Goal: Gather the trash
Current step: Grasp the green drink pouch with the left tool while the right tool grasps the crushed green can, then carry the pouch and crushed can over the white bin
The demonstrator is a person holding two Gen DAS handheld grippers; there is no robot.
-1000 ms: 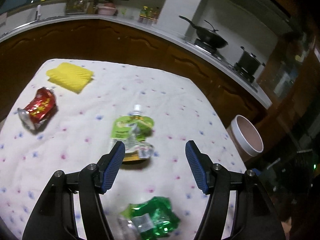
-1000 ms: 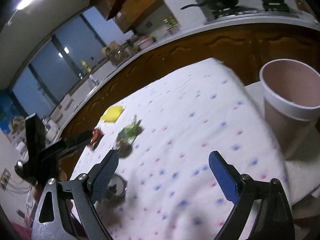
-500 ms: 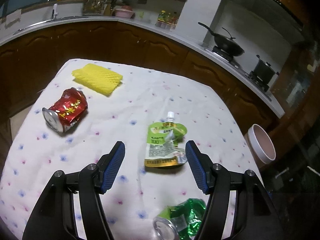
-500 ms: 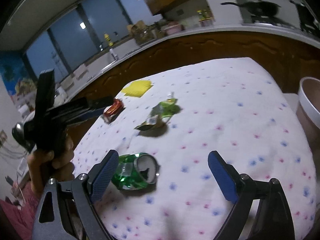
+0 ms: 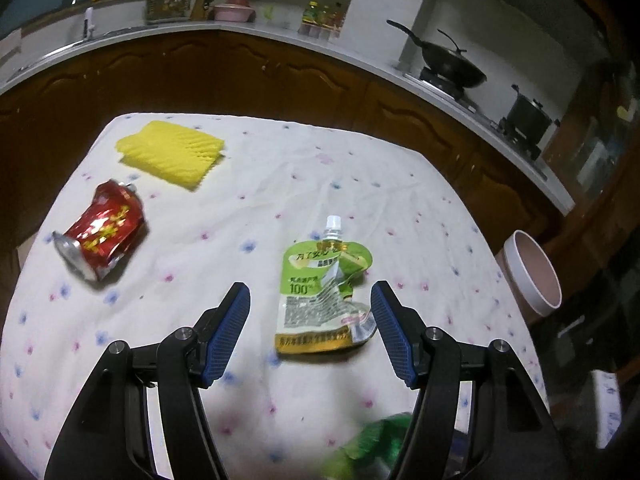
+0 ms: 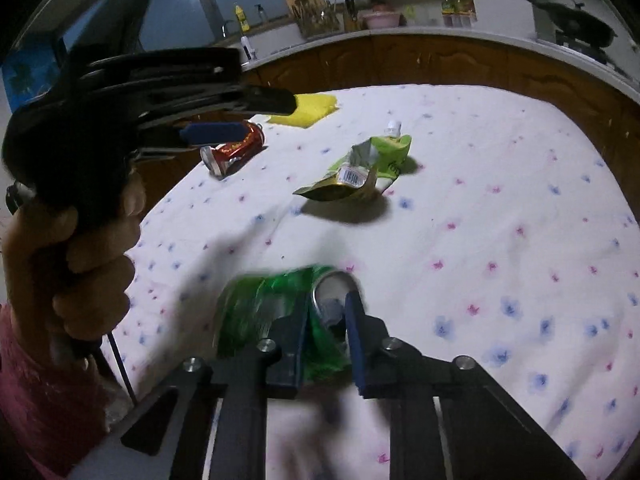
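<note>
Right tool (image 6: pixel 326 322) clenched on the green can (image 6: pixel 276 312) near the table's front edge.
Left tool (image 5: pixel 310 322) released above the pouch (image 5: pixel 324 292); bare cloth around.

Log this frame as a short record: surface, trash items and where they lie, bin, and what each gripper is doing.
surface: table under a white flowered cloth
green can: crushed, blurred, between the right gripper fingers, which are closed on it
drink pouch: flat, mid-table, ahead of the left gripper
red can: crushed, on its side, left part
yellow foam net: far left corner
bin: open, beside the table's right edge
left gripper: open, holds nothing
</note>
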